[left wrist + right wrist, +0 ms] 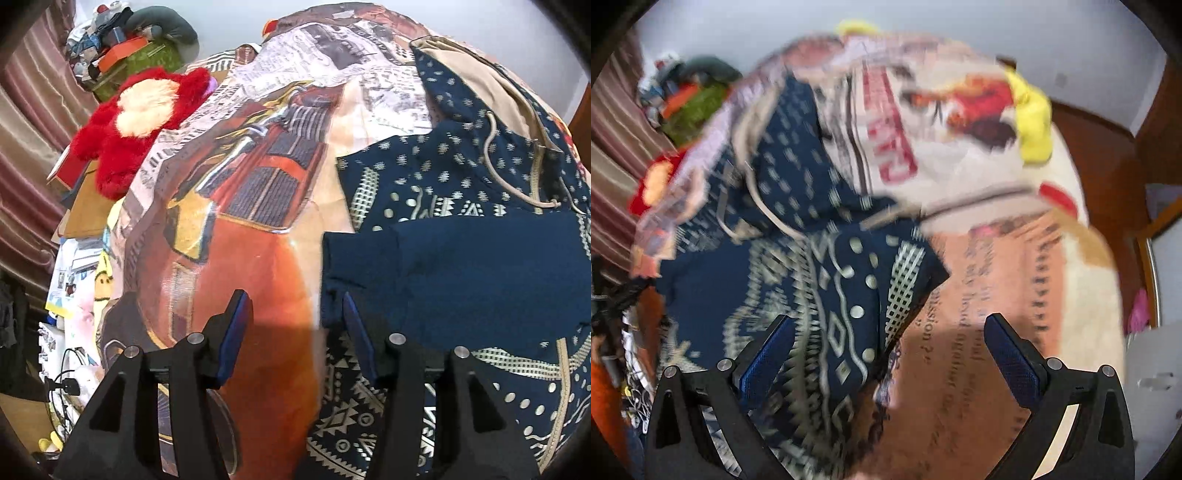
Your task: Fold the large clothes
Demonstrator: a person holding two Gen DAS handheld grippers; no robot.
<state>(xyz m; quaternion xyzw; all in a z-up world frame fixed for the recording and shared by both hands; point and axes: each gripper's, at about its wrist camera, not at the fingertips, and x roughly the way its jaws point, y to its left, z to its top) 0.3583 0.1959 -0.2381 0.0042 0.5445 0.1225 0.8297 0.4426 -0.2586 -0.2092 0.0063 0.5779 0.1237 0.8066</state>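
Note:
A navy hoodie with a beige tribal pattern lies on the bed. Its beige-lined hood and drawstrings are toward the far right, and a plain navy part is folded across its middle. My left gripper stands open just above the hoodie's left edge, over the printed bedsheet, with nothing between its fingers. In the blurred right wrist view my right gripper is wide open above the hoodie's right edge. Its left finger is over the cloth and its right finger over the sheet.
A red plush toy lies at the bed's far left, with a green box and clutter behind it. Curtains hang on the left, and cables lie below them. A yellow plush sits at the bed's far right.

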